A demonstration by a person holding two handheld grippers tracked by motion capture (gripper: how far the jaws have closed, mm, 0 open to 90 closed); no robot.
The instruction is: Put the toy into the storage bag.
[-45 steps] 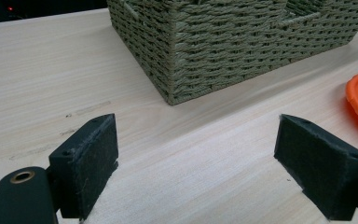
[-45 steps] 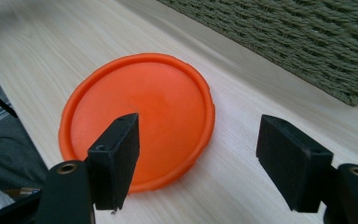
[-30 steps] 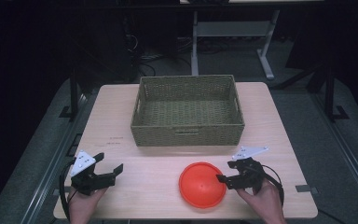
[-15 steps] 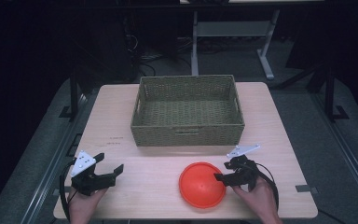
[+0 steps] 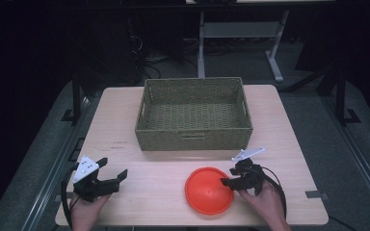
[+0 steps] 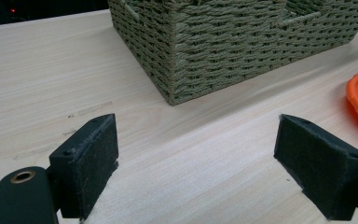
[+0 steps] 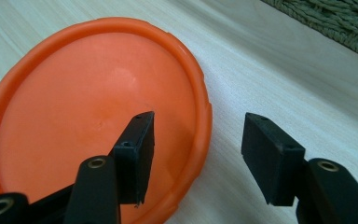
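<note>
Since a second ago my right gripper (image 5: 230,176) has nudged in over the orange plate (image 5: 208,189) and its jaws have been closing, one now inside the rim (image 7: 200,135) and one outside, not pinching yet. So the grab's basically lined up. Left gripper (image 5: 112,169) sits wide apart at 9 o'clock, holding nothing. Plate's near me, and the wicker basket (image 5: 194,139) is at 12 o'clock beyond it, probably where it's headed.
</note>
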